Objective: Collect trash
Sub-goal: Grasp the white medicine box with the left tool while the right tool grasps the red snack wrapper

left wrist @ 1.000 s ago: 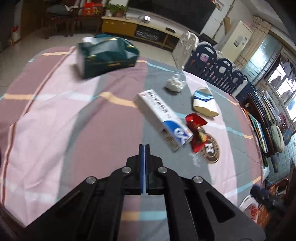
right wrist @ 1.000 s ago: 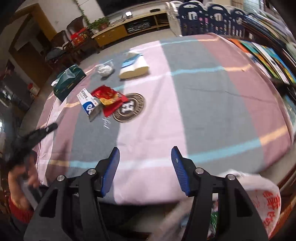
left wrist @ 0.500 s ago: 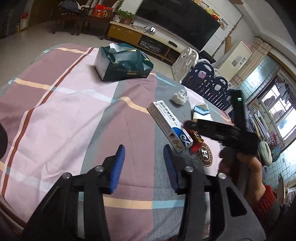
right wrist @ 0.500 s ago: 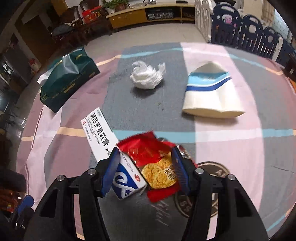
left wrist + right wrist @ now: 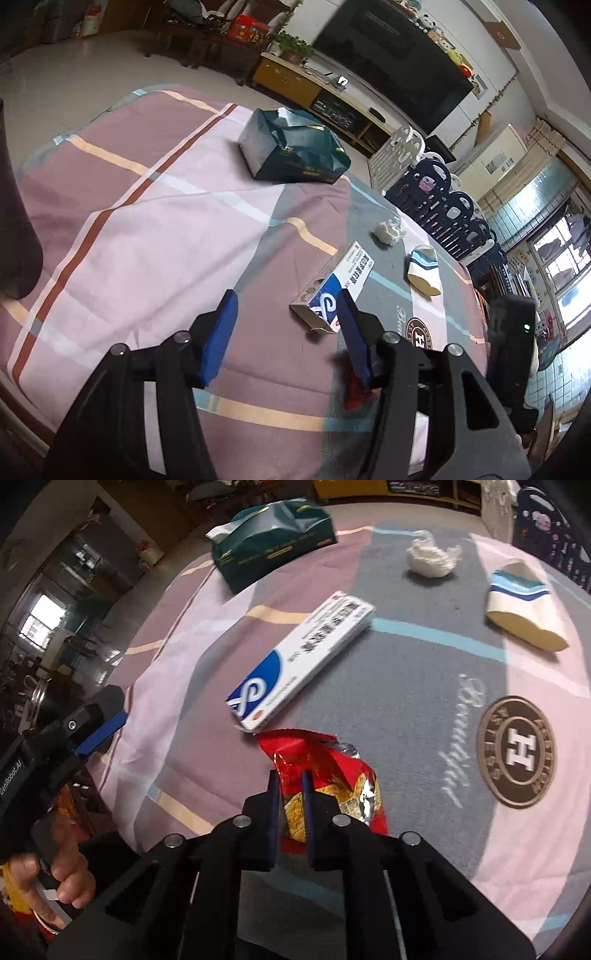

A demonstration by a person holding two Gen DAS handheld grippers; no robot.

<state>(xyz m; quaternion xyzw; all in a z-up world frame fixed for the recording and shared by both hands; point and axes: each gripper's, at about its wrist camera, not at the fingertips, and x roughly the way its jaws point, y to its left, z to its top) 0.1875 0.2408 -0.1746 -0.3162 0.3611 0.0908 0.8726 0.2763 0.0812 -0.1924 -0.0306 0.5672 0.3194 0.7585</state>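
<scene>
1. While the striped pink-grey tablecloth (image 5: 424,686) holds the litter, the open-jawed left gripper (image 5: 286,325), shut a second ago, hovers near the white-blue cardboard medicine box (image 5: 334,291).
2. Right gripper (image 5: 290,790), wide before, now pinches the red foil snack wrapper (image 5: 325,771) beside that box: first trash secured, bagging likely next.

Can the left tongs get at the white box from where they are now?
Probably yes. The left tongs are open, and the box lies flat on the cloth just ahead, its near end beside the right finger. Nothing lies between; the right tongs hold the red wrapper nearby.
</scene>
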